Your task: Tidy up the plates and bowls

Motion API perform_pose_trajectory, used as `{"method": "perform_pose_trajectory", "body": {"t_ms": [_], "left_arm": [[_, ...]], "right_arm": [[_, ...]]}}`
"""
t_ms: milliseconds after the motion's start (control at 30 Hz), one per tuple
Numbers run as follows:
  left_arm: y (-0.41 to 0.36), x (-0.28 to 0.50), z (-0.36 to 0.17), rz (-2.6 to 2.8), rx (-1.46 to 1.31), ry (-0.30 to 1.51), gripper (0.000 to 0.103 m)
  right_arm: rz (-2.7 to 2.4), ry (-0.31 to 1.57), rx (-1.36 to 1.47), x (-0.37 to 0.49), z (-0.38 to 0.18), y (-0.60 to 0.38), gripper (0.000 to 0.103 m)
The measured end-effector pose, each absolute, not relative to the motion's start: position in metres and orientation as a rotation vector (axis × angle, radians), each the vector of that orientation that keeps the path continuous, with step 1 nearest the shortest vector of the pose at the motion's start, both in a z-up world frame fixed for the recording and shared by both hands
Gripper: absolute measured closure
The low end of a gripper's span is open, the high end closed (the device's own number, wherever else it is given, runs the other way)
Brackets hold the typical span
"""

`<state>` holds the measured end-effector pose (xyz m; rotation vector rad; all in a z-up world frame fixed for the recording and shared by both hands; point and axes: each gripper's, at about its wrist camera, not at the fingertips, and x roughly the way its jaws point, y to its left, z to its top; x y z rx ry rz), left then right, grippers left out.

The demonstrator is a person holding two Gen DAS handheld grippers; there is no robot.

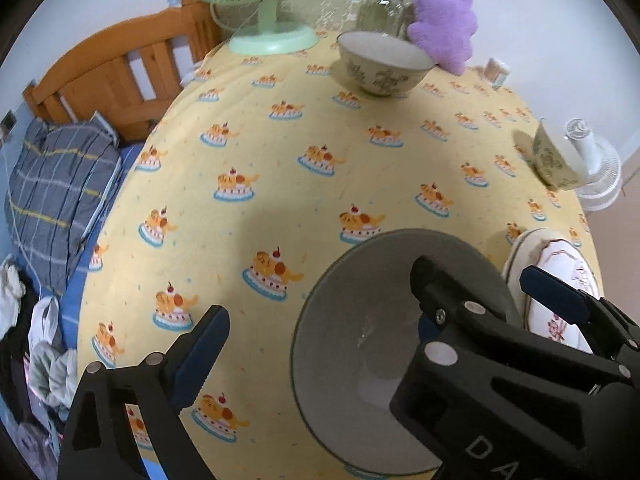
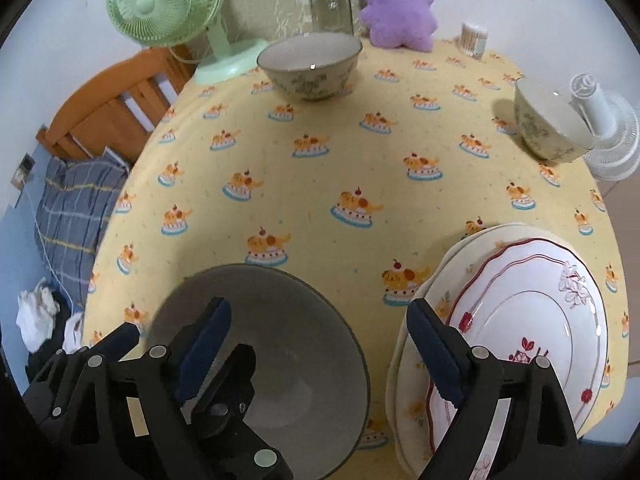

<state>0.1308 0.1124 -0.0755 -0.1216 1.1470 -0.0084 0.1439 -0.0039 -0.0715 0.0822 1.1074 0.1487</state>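
A wide grey ceramic bowl [image 2: 280,344] sits on the yellow cake-print tabletop [image 2: 320,168] beside stacked floral plates [image 2: 532,320]; both the left gripper [image 1: 320,300] and the right gripper [image 2: 316,332] hold their jaws open and empty.

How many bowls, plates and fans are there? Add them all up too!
Bowls: 3, the big grey bowl, the flowery bowl at the back and the flowery bowl on the right.
Plates: 2, the red-trimmed plate on the cream plate.
Fans: 2, the green fan and the white fan.
Total: 7
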Motion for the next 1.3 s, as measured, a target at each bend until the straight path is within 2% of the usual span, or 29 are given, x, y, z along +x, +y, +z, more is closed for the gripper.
{"method": "perform_pose_trajectory", "body": {"t_ms": [333, 667, 767, 1300], "left_arm": [[0.121, 0.136, -0.034, -0.125, -0.087, 1.039, 0.007], [0.113, 0.186, 0.002, -0.112, -0.089, 0.936, 0.009], [0.109, 0.208, 0.006, -0.095, -0.108, 0.924, 0.015], [0.086, 0.302, 0.006, 0.054, -0.062, 0.857, 0.022]], "right_arm": [[0.062, 0.976, 0.117, 0.131, -0.027, 0.004, 0.012], [0.050, 0.923, 0.091, 0.174, 0.019, -0.002, 0.012], [0.065, 0.907, 0.090, 0.195, 0.024, -0.007, 0.012], [0.161, 0.893, 0.078, 0.318, 0.019, -0.023, 0.012]]}}
